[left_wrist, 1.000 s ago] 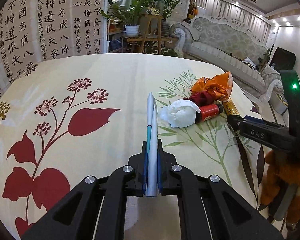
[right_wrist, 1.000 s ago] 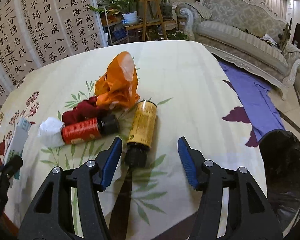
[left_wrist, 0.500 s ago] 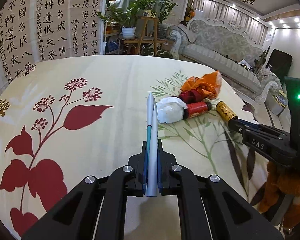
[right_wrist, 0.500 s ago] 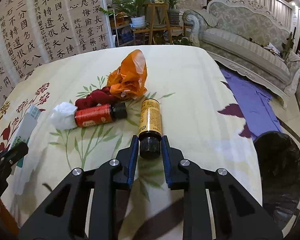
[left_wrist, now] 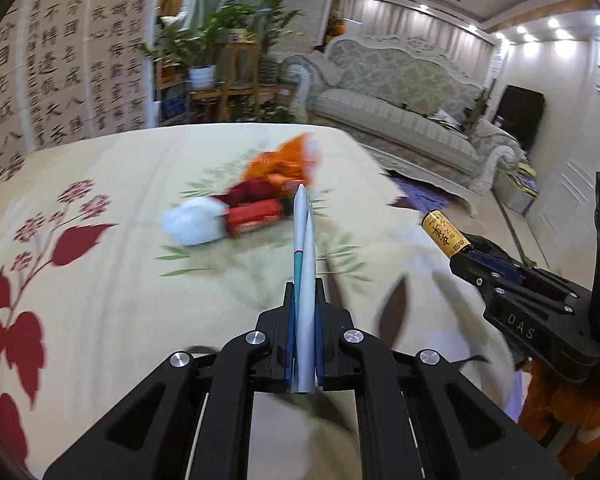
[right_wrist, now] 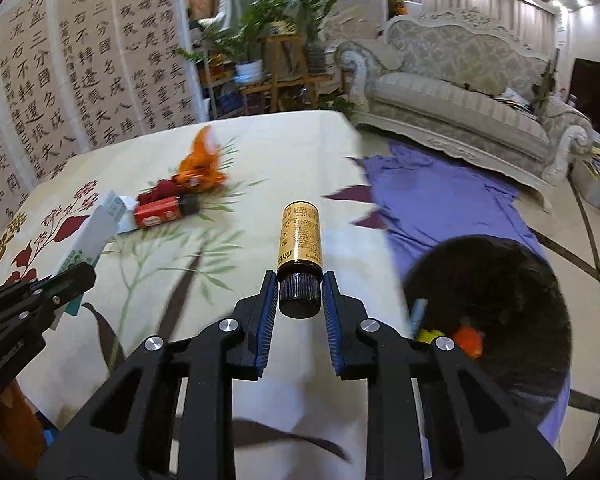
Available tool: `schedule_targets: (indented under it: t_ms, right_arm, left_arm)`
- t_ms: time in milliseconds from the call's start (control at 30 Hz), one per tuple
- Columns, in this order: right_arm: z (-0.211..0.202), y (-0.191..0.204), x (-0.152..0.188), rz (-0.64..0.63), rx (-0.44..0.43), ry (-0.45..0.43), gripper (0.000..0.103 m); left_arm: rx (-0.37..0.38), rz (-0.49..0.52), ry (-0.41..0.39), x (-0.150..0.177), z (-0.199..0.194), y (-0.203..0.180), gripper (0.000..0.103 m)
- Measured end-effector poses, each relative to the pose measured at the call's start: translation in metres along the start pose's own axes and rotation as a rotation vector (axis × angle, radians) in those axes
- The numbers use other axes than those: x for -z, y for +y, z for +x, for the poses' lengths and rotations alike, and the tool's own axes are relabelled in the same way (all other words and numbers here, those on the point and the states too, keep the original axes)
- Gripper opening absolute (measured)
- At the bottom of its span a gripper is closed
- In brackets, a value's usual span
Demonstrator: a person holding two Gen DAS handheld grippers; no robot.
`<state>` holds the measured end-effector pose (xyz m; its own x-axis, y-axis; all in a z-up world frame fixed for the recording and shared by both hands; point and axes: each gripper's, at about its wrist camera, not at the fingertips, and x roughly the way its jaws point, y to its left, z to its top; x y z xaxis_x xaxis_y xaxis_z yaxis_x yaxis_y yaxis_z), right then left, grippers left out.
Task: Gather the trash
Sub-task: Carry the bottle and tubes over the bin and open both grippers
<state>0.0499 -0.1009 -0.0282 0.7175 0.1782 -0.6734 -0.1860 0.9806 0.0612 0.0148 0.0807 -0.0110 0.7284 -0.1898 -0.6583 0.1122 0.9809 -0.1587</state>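
1. Whereas a second ago the right tool point(right_wrist: 299, 294) stood open around the yellow bottle point(right_wrist: 299, 236) lying on the tabletop point(right_wrist: 300, 160), it is now clenched on the bottle's black cap, and the bottle hangs clear of the cloth, pointing away from the camera.
2. Meanwhile the left tool point(left_wrist: 303, 336) stays clamped on a flat white packet point(left_wrist: 305, 276), edge-on between the pads, as it was a second ago; both tools have swung right, toward the near right edge of the tabletop.
3. Judging by that, two pieces of trash are in hand and on their way to the black bin bag point(right_wrist: 496, 304) on the floor, near right of the tabletop, which already holds some coloured scraps.
4. Left behind at the far middle of the tabletop are a red bottle point(right_wrist: 162, 210), a white crumpled tissue point(left_wrist: 192, 226), a dark red wad point(left_wrist: 250, 192) and an orange plastic bag point(right_wrist: 200, 164), all touching in one heap.
5. As to materials: the yellow bottle is a small rigid cylinder with a glossy label and ribbed cap; the packet is thin and stiff like card; the bag is crinkly film; the tablecloth is soft, printed with leaves.
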Motion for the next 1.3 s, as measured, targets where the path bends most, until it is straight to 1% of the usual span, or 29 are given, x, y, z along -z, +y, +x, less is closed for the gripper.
schedule_targets:
  t_ms: [300, 400, 533, 767, 1067, 1167, 1200, 1233, 1267, 1300]
  right_arm:
    - [-0.021, -0.081, 0.018, 0.112, 0.123, -0.031, 0.023]
    - [-0.022, -0.104, 0.023, 0.149, 0.155, -0.032, 0.023]
    - [-0.020, -0.131, 0.028, 0.190, 0.187, -0.027, 0.023]
    - [-0.012, -0.159, 0.034, 0.231, 0.207, -0.021, 0.023]
    - [-0.005, -0.176, 0.036, 0.270, 0.230, -0.025, 0.023]
    - [-0.002, -0.182, 0.037, 0.272, 0.247, -0.012, 0.024]
    - [-0.001, -0.183, 0.038, 0.274, 0.254, -0.011, 0.024]
    - [-0.001, -0.184, 0.038, 0.279, 0.260, -0.011, 0.027]
    - [-0.001, -0.186, 0.039, 0.284, 0.263, -0.011, 0.033]
    - [-0.002, -0.187, 0.039, 0.287, 0.268, -0.013, 0.035]
  left_arm:
    - [0.109, 0.115, 0.013, -0.005, 0.027, -0.081, 0.008]
    - [0.136, 0.153, 0.018, -0.008, 0.037, -0.106, 0.008]
    - [0.163, 0.188, 0.023, -0.013, 0.049, -0.129, 0.008]
    - [0.186, 0.244, 0.033, -0.016, 0.071, -0.165, 0.008]
    - [0.185, 0.296, 0.039, -0.020, 0.092, -0.184, 0.009]
    - [0.159, 0.309, 0.032, -0.017, 0.096, -0.189, 0.016]
    - [0.155, 0.309, 0.031, -0.017, 0.096, -0.189, 0.024]
    - [0.149, 0.308, 0.030, -0.018, 0.097, -0.188, 0.036]
    - [0.146, 0.300, 0.026, -0.018, 0.097, -0.187, 0.041]
    - [0.143, 0.293, 0.022, -0.018, 0.096, -0.185, 0.049]
